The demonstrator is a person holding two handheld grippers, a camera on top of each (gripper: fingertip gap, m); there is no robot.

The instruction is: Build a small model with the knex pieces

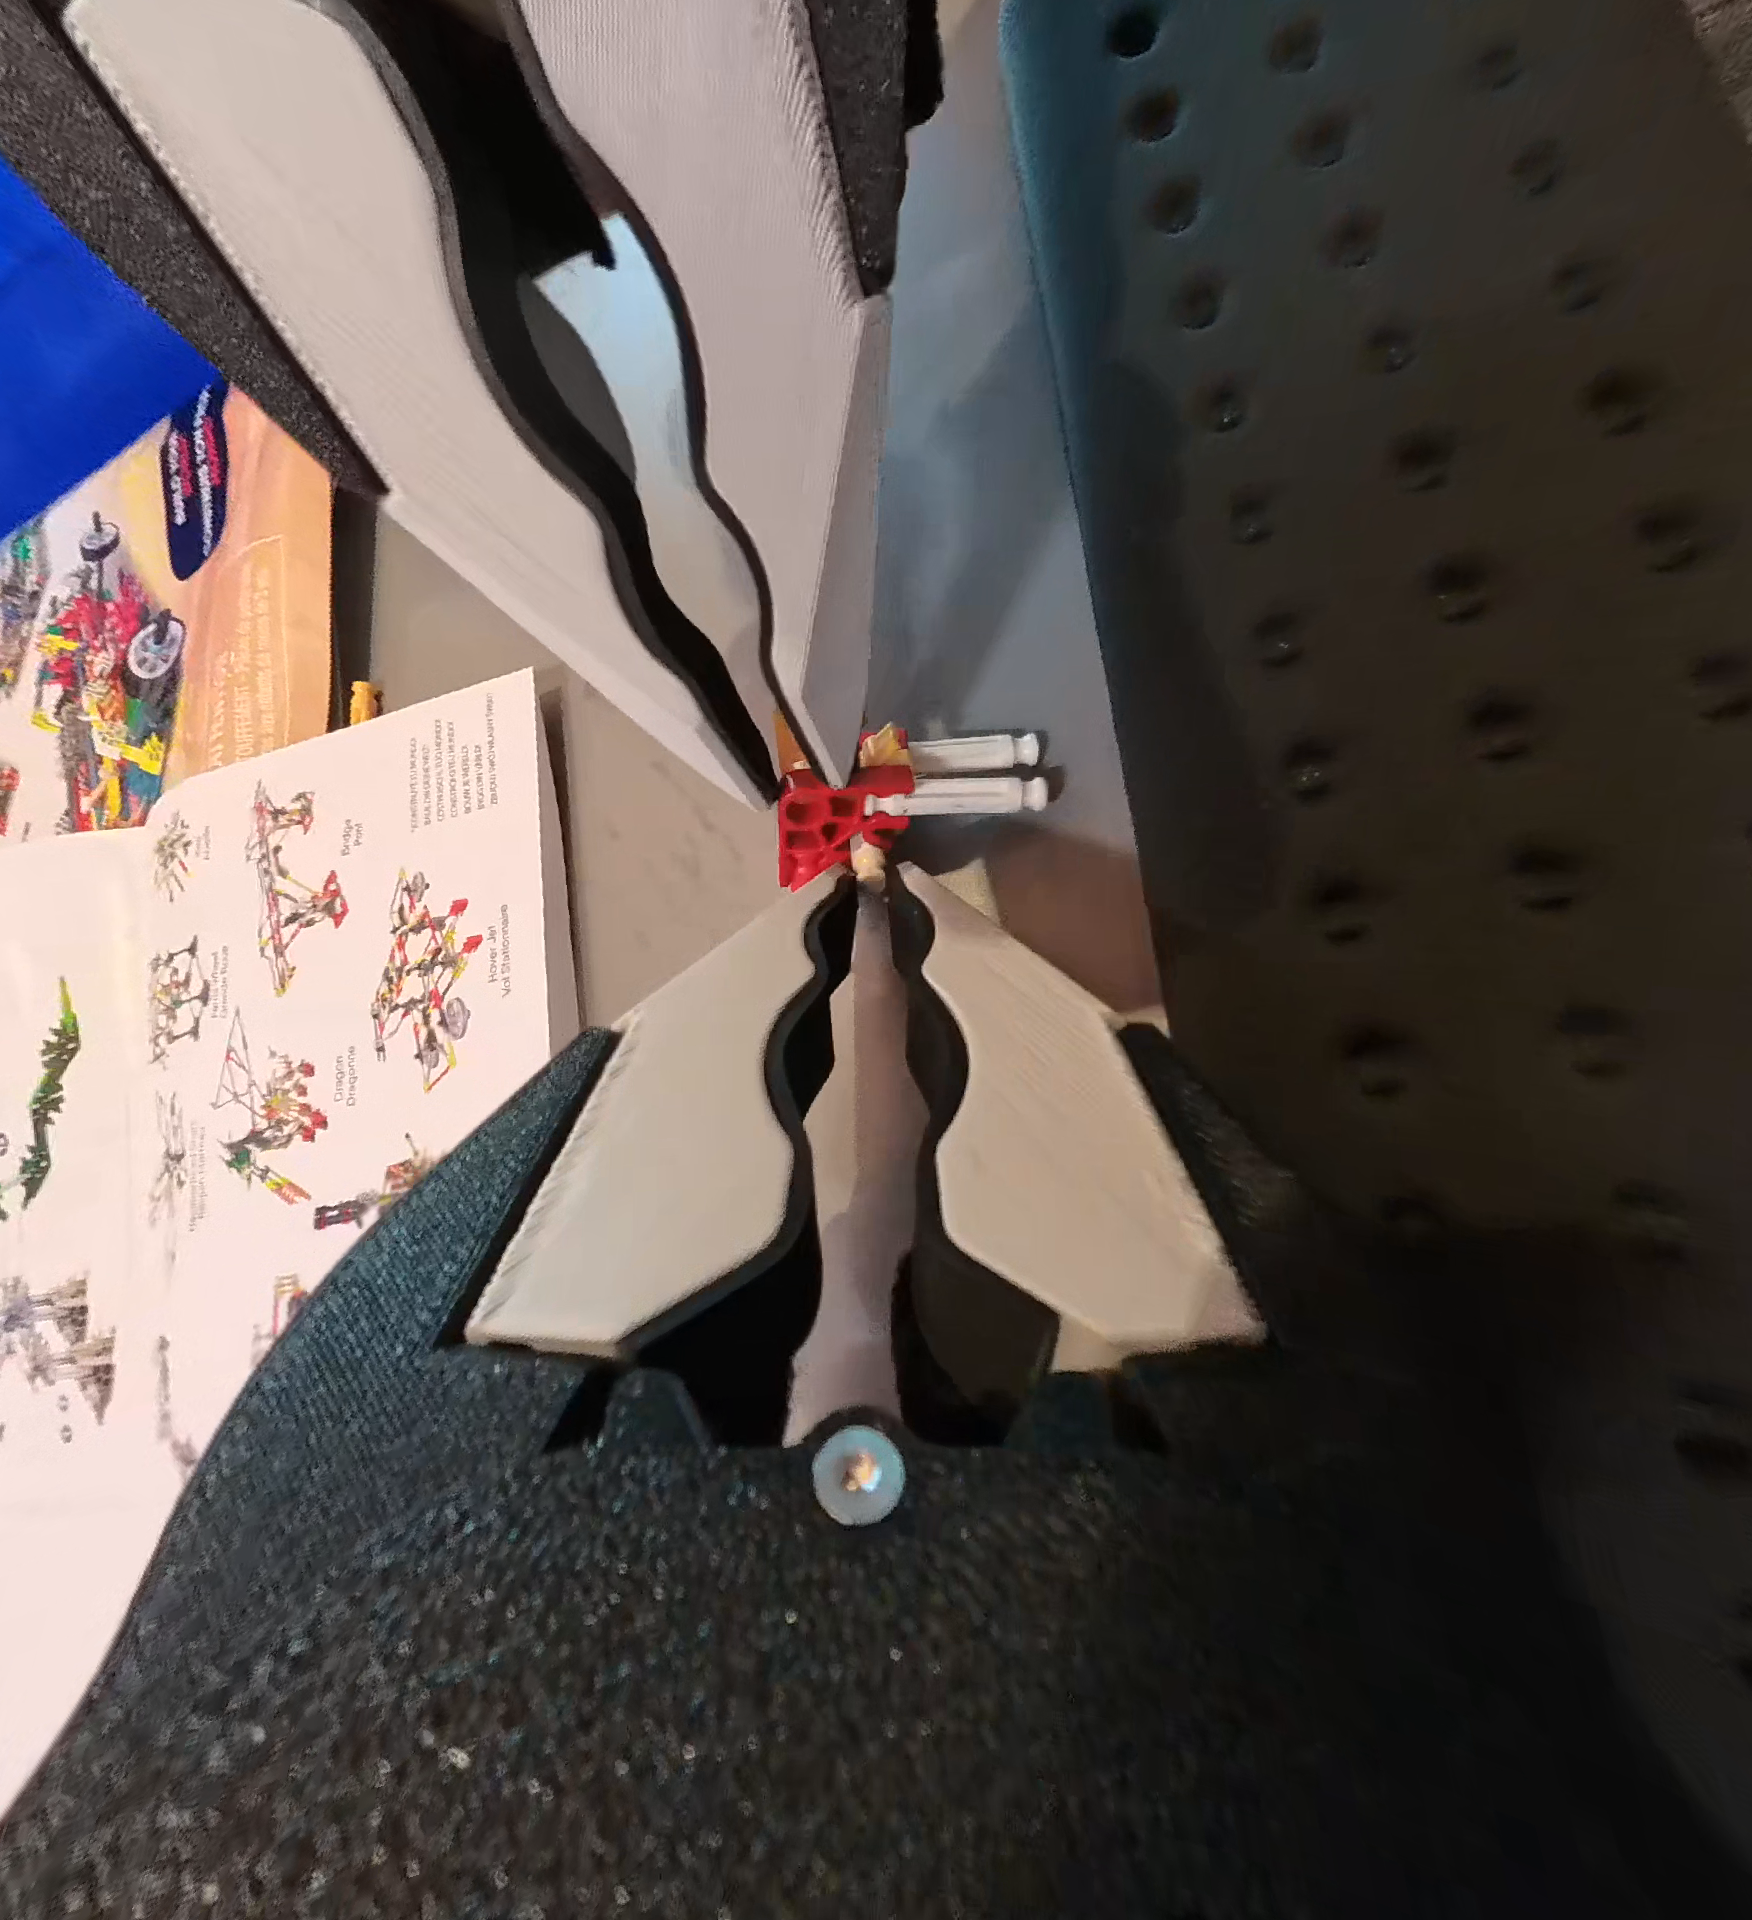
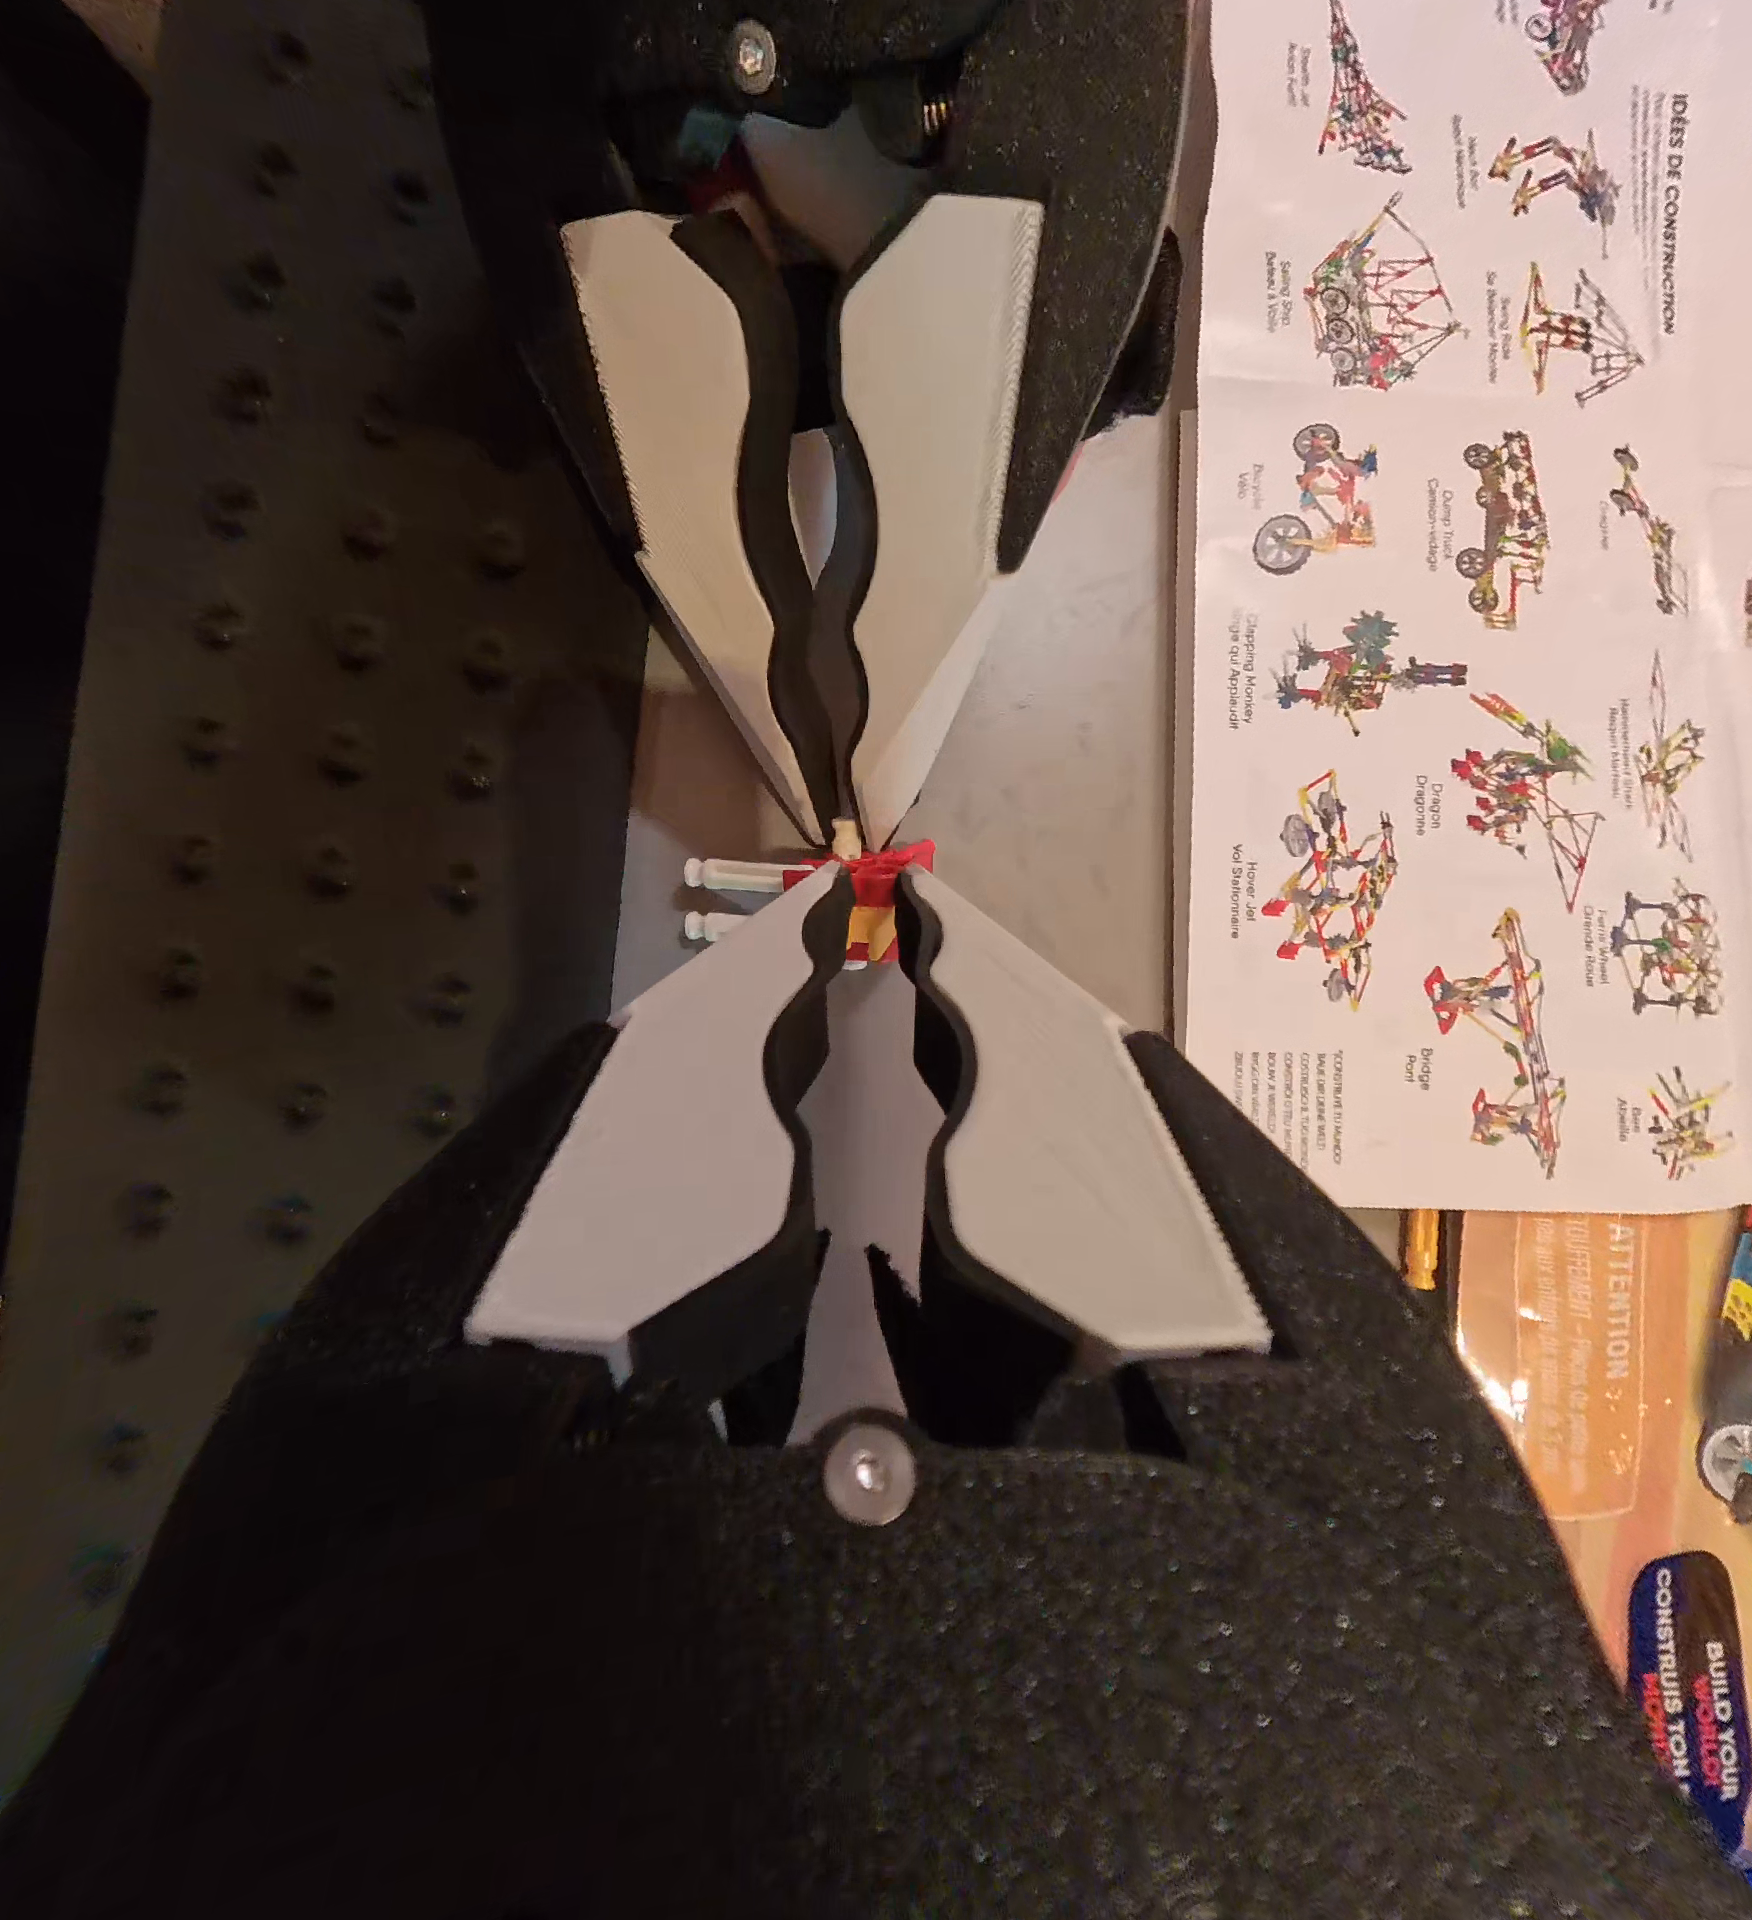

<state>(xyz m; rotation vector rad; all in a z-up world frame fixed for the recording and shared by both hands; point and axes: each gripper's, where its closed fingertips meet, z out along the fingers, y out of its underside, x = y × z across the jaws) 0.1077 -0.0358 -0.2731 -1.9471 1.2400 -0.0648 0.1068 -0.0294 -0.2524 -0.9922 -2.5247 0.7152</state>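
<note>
Both grippers meet tip to tip over a grey table [image 2: 1059, 727]. My right gripper [image 2: 869, 883] is shut on a small assembly of a red connector [image 2: 874, 885] and a yellow piece [image 2: 867, 928], with two white rods [image 2: 737, 873] sticking out sideways. My left gripper [image 1: 867, 878] is shut on a short cream rod [image 1: 870, 860] that touches the red connector [image 1: 828, 823]. The white rods [image 1: 976, 774] show in the left wrist view too. The left gripper [image 2: 846, 821] enters the right wrist view from above, and the right gripper [image 1: 807, 790] enters the left wrist view from above.
A printed sheet with model pictures [image 2: 1474, 727] lies on the table, also in the left wrist view [image 1: 228, 987]. A picture-covered toy box [image 2: 1630, 1455] lies beside it, with a small yellow piece [image 2: 1419, 1247] at its edge. A dark perforated chair seat [image 1: 1474, 623] is next to the table edge. Only a small space, under 4 cm, lies between the two pairs of fingers.
</note>
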